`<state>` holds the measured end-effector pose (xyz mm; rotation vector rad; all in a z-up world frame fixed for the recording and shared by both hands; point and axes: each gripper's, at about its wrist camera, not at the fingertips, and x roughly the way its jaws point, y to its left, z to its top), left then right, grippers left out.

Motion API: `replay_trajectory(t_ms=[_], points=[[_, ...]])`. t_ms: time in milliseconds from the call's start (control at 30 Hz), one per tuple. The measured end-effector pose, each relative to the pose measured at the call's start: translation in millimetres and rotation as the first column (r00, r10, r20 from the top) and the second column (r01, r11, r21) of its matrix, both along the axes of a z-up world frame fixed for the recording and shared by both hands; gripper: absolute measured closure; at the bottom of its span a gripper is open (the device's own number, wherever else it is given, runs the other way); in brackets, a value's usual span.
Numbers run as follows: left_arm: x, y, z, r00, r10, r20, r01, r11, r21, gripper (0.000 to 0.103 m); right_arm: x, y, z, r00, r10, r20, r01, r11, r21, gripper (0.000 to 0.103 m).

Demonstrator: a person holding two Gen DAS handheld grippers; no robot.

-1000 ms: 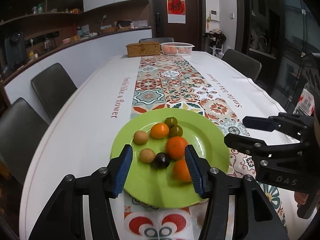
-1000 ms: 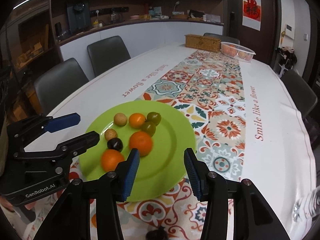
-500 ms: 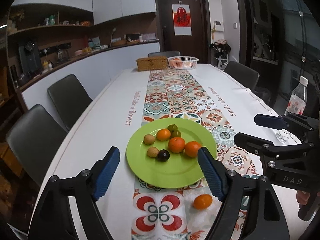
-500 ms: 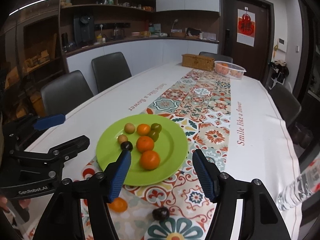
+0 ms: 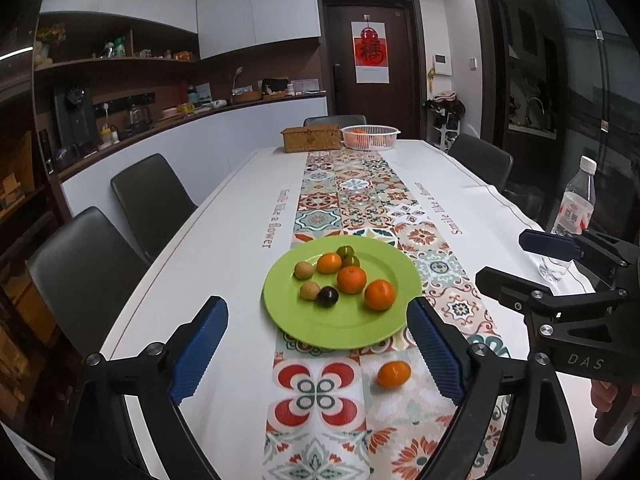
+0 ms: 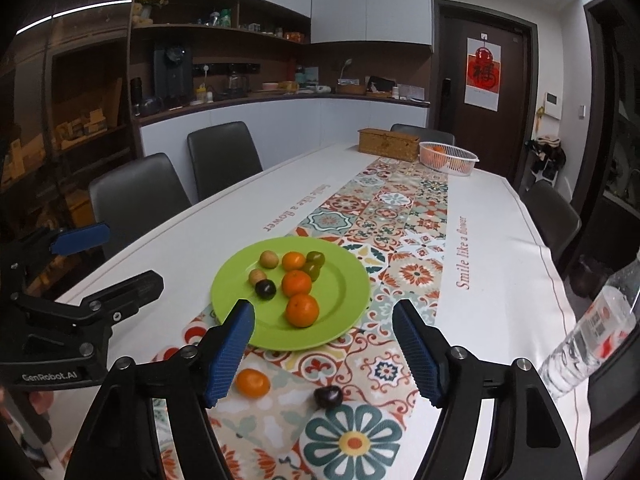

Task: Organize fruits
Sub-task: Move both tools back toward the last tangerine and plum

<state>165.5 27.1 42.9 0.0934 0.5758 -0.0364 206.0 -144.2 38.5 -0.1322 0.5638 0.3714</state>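
A green plate (image 5: 360, 332) (image 6: 344, 292) on the patterned runner carries several fruits: oranges (image 5: 379, 295), a dark plum (image 5: 327, 297), brown and green ones. On the runner in front of the plate lie a loose orange (image 5: 394, 374) (image 6: 251, 382) and a loose dark plum (image 6: 328, 397). My left gripper (image 5: 318, 350) hovers above the near table, its jaws opening and nothing between them. Over the same stretch my right gripper (image 6: 324, 350) is held off the cloth, jaws opening as well, with nothing gripped. Each gripper shows at the edge of the other's view.
A clear water bottle (image 5: 570, 216) (image 6: 588, 332) stands at the right table edge. At the far end sit a wicker box (image 5: 311, 139) and a white basket (image 5: 370, 136) with oranges. Dark chairs (image 5: 152, 196) line both sides of the table.
Both grippers have pulled back and up from the plate and their jaws have widened. A loose orange and a dark plum have come into view on the runner in front of the plate.
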Motion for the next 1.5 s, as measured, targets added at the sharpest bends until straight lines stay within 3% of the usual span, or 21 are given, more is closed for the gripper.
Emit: replay_trajectory(t_ms=[633, 1300, 1500], points=[[-20.5, -14.7, -41.4, 0.996, -0.048, -0.077, 0.048, 0.999, -0.002, 0.011, -18.6, -13.4, -42.5, 0.994, -0.012, -0.111, 0.011, 1.0, -0.016, 0.031], [9.6, -28.3, -96.4, 0.973, -0.155, -0.17, 0.157, 0.988, 0.0, 0.012, 5.0, -12.3, -94.6, 0.979, 0.0, -0.206, -0.023, 0.994, -0.108, 0.032], [21.6, -32.5, -107.5, 0.963, -0.181, -0.199, 0.182, 0.983, -0.014, 0.016, 18.5, -9.5, -103.0, 0.973, 0.003, -0.232, -0.029, 0.994, -0.109, 0.039]])
